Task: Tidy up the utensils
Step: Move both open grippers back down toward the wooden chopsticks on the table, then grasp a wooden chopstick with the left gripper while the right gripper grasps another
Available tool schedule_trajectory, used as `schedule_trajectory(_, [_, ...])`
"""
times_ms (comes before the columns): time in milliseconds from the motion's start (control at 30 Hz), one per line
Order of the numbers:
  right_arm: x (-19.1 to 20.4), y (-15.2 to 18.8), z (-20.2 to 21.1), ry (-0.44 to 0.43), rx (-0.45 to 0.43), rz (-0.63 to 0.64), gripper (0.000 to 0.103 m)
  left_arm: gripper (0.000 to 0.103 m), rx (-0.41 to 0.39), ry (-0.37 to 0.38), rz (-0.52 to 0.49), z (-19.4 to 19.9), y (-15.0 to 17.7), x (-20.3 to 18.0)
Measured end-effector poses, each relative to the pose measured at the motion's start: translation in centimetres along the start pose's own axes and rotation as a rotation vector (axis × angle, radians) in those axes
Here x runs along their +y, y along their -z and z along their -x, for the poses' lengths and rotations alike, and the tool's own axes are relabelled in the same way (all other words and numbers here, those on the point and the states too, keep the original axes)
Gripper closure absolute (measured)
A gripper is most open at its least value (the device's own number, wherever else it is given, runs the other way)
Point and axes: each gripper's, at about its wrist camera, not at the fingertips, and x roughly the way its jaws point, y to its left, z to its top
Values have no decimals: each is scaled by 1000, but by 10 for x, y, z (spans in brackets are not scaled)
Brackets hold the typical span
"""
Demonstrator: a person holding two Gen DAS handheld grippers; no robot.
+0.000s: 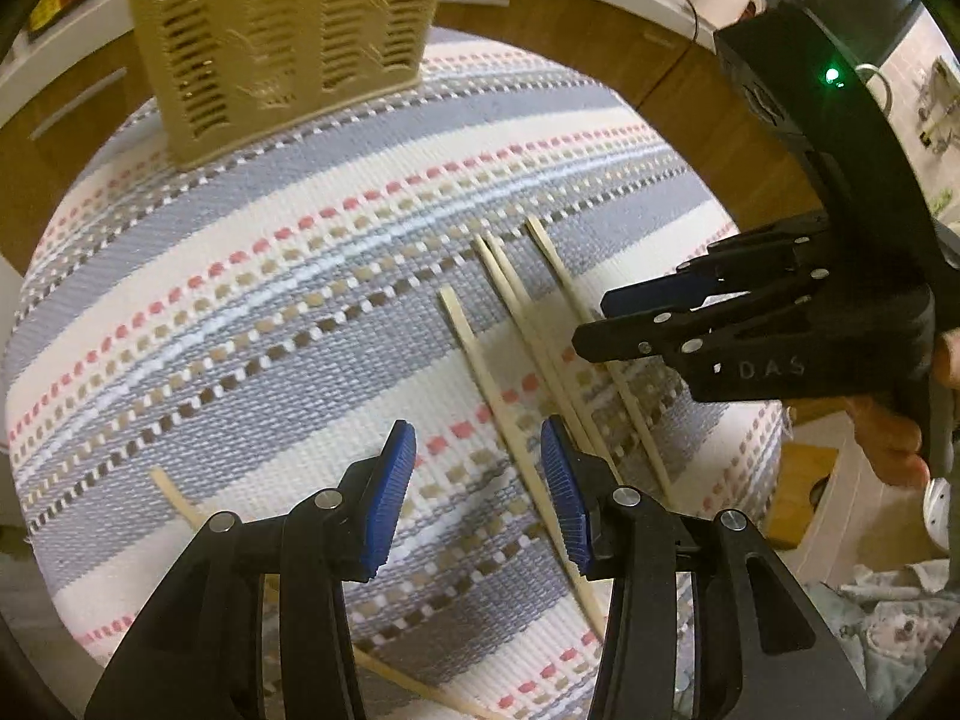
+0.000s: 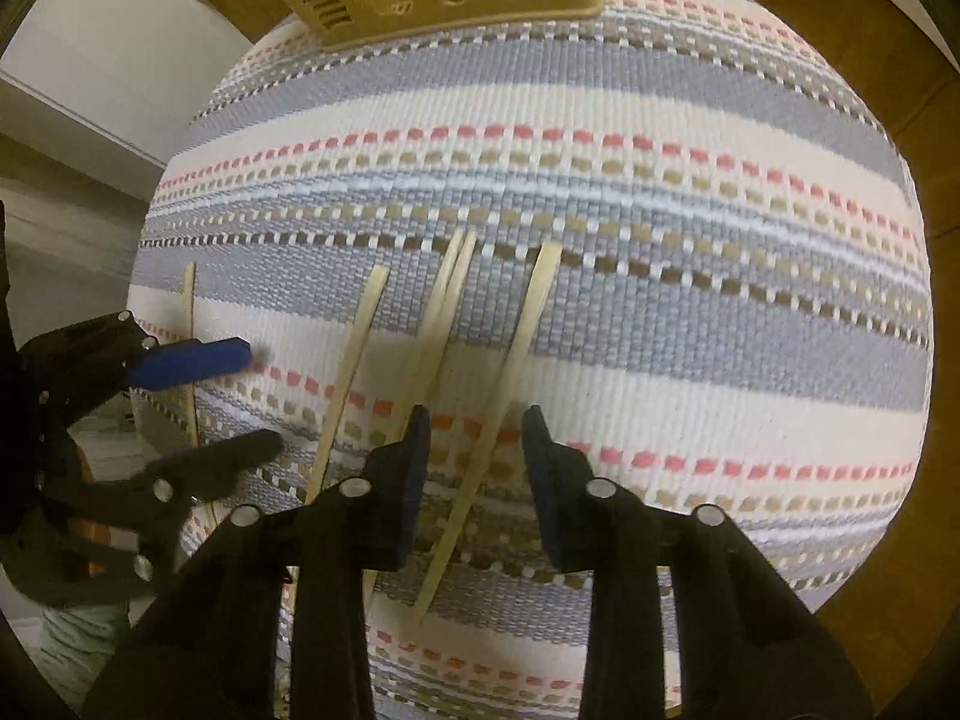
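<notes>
Left gripper (image 1: pixel 477 498): jaws spread, nothing held; blue pads (image 1: pixel 393 495) are seen low in the frame, just above the striped cloth (image 1: pixel 240 312). One chopstick (image 1: pixel 510 420) passes near the gap beside the right-hand pad; contact cannot be told.

Right gripper (image 2: pixel 474 480): jaws likewise parted and empty, poised over the rightmost chopstick (image 2: pixel 510 372), which runs up through the gap. In the left view this gripper (image 1: pixel 606 324) is seen at right of frame, over the sticks.

Chopsticks: four are laid loosely side by side on the cloth at centre (image 2: pixel 444 312); a fifth (image 2: pixel 191 348) lies apart at left, near the left gripper.

Slotted tan basket (image 1: pixel 282 42): stands at the top of the frame, on the far part of the cloth. Its inside is not visible.

Judgement: no stick is lifted yet; all visible ones remain to be gathered, presumably into the basket. Task is judged early.
</notes>
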Motion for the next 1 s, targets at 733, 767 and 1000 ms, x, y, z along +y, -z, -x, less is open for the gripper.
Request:
schedule_trajectory(733, [0,9,2,60,-77,80,99,100,79,-287,-97,-61,-29,-62])
schedule_trajectory(767, [-1,9,2,58,-77,81,99,100,73,-280,-84,-61,-30,-61])
schedule_trajectory(1000, [-18,12,19,56,-103,70,99,100,-4,-241,62,-49,-35,-33])
